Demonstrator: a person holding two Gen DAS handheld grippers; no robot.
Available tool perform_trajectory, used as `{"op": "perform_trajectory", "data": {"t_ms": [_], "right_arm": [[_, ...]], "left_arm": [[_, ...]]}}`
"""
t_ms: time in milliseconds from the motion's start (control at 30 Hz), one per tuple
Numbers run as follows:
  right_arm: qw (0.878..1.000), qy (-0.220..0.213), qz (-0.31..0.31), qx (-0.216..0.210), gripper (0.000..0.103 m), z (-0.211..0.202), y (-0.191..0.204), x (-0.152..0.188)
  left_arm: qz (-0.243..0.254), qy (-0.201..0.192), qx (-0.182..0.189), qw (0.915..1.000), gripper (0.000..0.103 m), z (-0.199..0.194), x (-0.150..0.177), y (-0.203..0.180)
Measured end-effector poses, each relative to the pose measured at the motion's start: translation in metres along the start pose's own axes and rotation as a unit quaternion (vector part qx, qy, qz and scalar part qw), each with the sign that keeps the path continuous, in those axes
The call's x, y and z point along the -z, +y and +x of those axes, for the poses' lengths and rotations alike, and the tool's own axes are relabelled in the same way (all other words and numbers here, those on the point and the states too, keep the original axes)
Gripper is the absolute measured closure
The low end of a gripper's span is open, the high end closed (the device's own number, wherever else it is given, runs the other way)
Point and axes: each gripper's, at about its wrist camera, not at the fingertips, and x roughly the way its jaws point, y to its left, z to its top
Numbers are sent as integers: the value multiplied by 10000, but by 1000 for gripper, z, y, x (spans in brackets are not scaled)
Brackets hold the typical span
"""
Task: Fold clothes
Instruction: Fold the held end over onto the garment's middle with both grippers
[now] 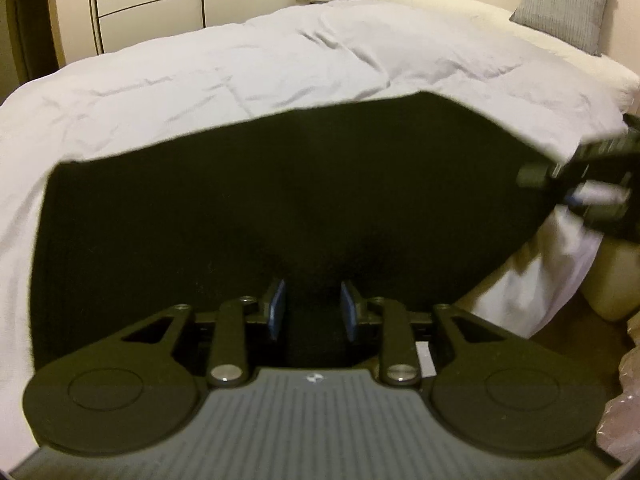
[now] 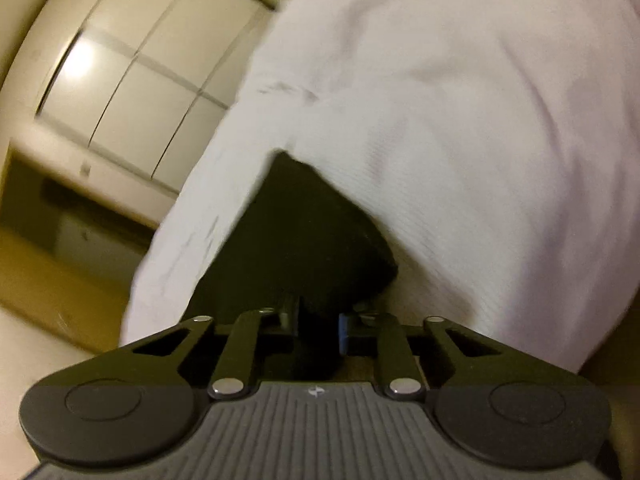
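A black garment (image 1: 288, 200) is stretched out above the white duvet (image 1: 240, 68) of a bed. My left gripper (image 1: 312, 312) is shut on its near edge, the cloth pinched between the blue pads (image 1: 277, 312). My right gripper (image 2: 318, 328) is shut on another edge of the same black garment (image 2: 304, 232), which bunches in front of its fingers. The right gripper also shows in the left wrist view (image 1: 588, 184) at the garment's right side.
A grey pillow (image 1: 564, 4) and a white pillow (image 1: 460, 8) lie at the bed's head. A cream wardrobe (image 1: 148, 4) stands beyond the bed, also in the right wrist view (image 2: 132, 92). The wooden floor (image 2: 48, 280) shows beside the bed. A cream container (image 1: 616, 280) sits at right.
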Motion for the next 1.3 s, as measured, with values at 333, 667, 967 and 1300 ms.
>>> {"op": "perform_trajectory", "data": {"t_ms": [333,667,967,1300], "right_arm": [[9130,-716,-4013,-171,90,-20,167,56],[7474,749,-6561,-727,85,12,189,215],[8416,934,-5140,-1369,47,-10,176,139],[9707,1264,-1991,457,66,59,105,38]], "left_arm": [[-1979,-404,451,9784,87,-78,20,102],[-3145,-346,893,9444,89,-93,54,153],[-3690,-330,1368,9187,76,-81,47,164],[-4539,-64,1886,8709,63,-27,35,182]]}}
